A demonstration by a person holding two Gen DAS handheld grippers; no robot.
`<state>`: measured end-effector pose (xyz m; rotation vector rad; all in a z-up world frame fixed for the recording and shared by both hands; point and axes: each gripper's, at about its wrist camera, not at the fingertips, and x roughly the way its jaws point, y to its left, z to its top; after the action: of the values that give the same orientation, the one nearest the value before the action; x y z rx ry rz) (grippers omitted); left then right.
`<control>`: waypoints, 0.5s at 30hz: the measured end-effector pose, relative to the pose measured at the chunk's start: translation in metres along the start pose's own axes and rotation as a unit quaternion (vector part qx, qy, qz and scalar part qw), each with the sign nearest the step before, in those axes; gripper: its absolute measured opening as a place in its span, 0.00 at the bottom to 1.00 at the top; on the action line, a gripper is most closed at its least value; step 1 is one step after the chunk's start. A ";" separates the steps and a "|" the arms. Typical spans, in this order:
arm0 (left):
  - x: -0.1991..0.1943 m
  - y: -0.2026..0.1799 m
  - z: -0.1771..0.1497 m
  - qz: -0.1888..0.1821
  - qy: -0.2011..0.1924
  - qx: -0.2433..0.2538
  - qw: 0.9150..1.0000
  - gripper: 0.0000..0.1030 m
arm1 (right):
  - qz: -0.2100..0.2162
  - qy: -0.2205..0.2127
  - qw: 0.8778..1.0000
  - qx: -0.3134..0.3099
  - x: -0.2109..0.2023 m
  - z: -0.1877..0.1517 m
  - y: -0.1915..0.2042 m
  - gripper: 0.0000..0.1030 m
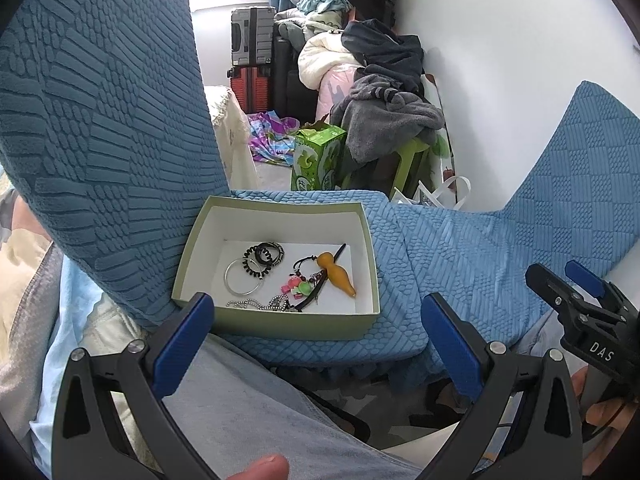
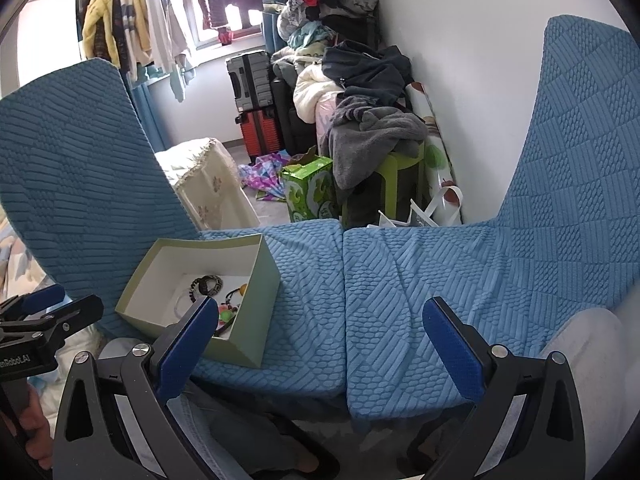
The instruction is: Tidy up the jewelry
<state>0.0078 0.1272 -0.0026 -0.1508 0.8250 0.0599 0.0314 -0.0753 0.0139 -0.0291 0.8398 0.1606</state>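
Note:
A pale green box (image 1: 280, 326) with a white inside sits on the blue chair seat (image 1: 440, 248). In it lie a silver bangle (image 1: 226, 278), black hair ties (image 1: 264, 254), an orange gourd pendant (image 1: 338, 274), a coloured bead charm (image 1: 300, 286) and a silver chain (image 1: 248, 304). My left gripper (image 1: 318, 312) hovers open just in front of the box, holding nothing. My right gripper (image 2: 320, 316) is open and empty over the seats, to the right of the box (image 2: 256, 300). Each gripper shows at the edge of the other's view: the right gripper (image 1: 560, 276) and the left gripper (image 2: 60, 306).
Two blue-covered chairs face each other, backrests (image 1: 100, 120) (image 2: 580, 160) left and right. Behind them stand a green carton (image 1: 316, 156), a green stool (image 2: 400, 176) under grey clothing, suitcases (image 1: 252, 40) and a white wall. A person's grey-trousered leg (image 1: 240, 400) lies below the seat edge.

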 end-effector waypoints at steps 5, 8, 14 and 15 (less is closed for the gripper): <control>-0.001 0.000 0.001 -0.005 -0.002 -0.003 1.000 1.00 | -0.003 0.003 1.000 -0.002 0.002 -0.002 -0.001 1.00; -0.001 0.000 0.002 -0.007 -0.003 -0.004 1.000 1.00 | -0.004 0.005 1.000 0.001 0.003 -0.005 -0.002 1.00; -0.001 0.001 0.003 -0.005 -0.001 -0.010 1.000 1.00 | -0.006 0.007 1.000 0.000 0.004 -0.006 -0.002 1.00; -0.001 0.002 0.003 -0.005 -0.002 -0.009 1.000 1.00 | -0.006 0.006 1.000 -0.001 0.004 -0.006 -0.002 1.00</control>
<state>0.0090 0.1293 -0.0005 -0.1720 0.8201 0.0579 0.0294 -0.0777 0.0069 -0.0361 0.8511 0.1506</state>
